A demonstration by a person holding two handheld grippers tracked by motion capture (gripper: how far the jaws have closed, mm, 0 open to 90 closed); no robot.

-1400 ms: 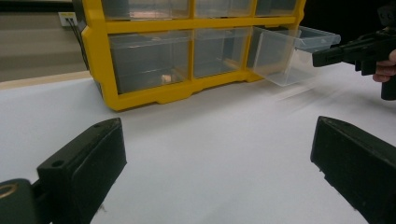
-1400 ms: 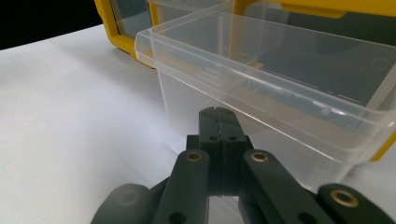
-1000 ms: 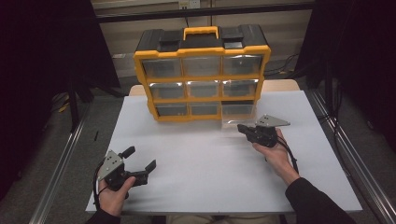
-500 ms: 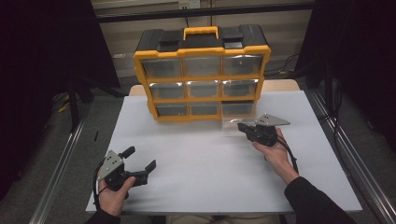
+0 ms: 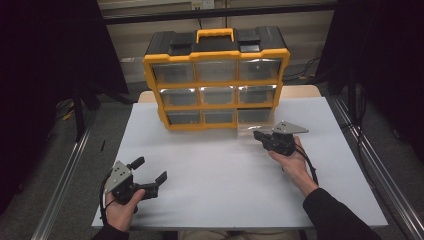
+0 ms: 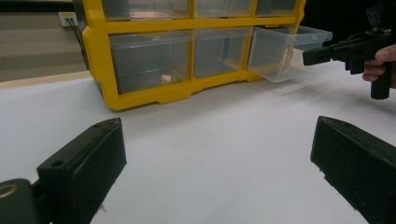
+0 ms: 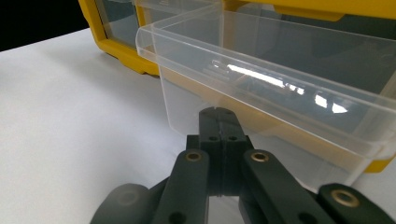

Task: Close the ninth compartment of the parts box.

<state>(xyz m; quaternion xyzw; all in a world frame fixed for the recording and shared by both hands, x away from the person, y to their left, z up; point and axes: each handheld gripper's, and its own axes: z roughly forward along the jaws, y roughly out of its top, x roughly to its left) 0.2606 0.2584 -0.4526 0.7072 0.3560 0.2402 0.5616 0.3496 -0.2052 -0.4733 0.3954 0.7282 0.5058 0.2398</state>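
Observation:
A yellow and black organizer (image 5: 216, 80) with clear drawers stands at the back of the white table (image 5: 225, 195). Its bottom-right drawer (image 5: 248, 129) is pulled partway out. My right gripper (image 5: 257, 134) is shut, its tips right at that drawer's front wall. In the right gripper view the closed jaws (image 7: 216, 113) meet flush just under the clear drawer (image 7: 261, 70), and I see nothing between them. My left gripper (image 5: 150, 169) rests open near the table's front left, far from the organizer. In the left gripper view its jaws (image 6: 217, 128) stand wide, facing the organizer (image 6: 140, 98) and the drawer (image 6: 280, 51).
A small brownish item (image 6: 164, 78) lies in the bottom-left drawer. Metal rails (image 5: 65, 180) run along both sides of the table, with dark curtains beyond. Bare white tabletop stretches between the two grippers.

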